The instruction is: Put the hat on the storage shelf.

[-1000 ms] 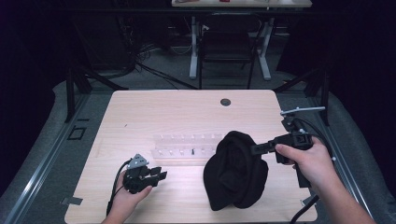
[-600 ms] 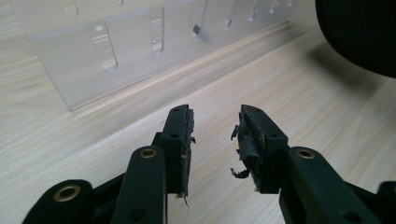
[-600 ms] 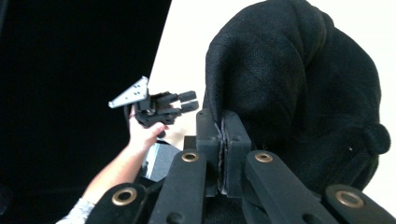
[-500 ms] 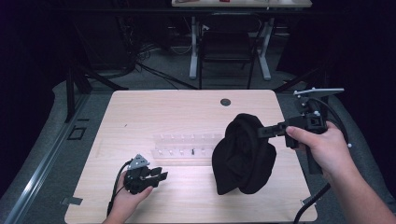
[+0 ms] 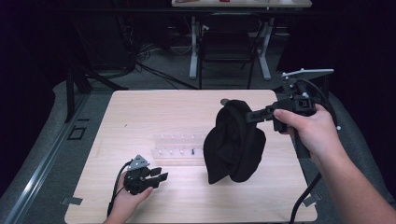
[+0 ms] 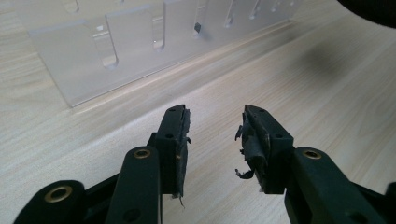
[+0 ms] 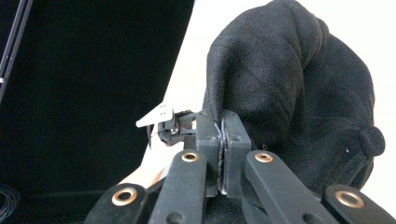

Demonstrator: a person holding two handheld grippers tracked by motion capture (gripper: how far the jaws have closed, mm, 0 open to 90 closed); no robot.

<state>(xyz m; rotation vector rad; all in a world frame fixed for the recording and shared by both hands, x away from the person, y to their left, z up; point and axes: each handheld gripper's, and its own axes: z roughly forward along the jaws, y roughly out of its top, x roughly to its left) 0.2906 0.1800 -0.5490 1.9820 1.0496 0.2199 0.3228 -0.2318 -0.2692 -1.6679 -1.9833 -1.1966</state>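
High view: right claw [image 5: 254,115] lifts a black knit beanie [image 5: 233,142] above the bench [image 5: 154,105].
Pinched flat on a fold of the hat's edge, the right claw lets the beanie hang limp, hiding the right end of the clear slotted rack [image 5: 180,144]. Left of the rack's front, the left claw [image 5: 161,173] rests low, empty; its jaws have just been opening. Small items in the rack are hard to make out.

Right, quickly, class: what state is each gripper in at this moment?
Left gripper: open, nothing between its jaws, which have just been opening, low over the table.
Right gripper: shut on the black cap, holding it up.
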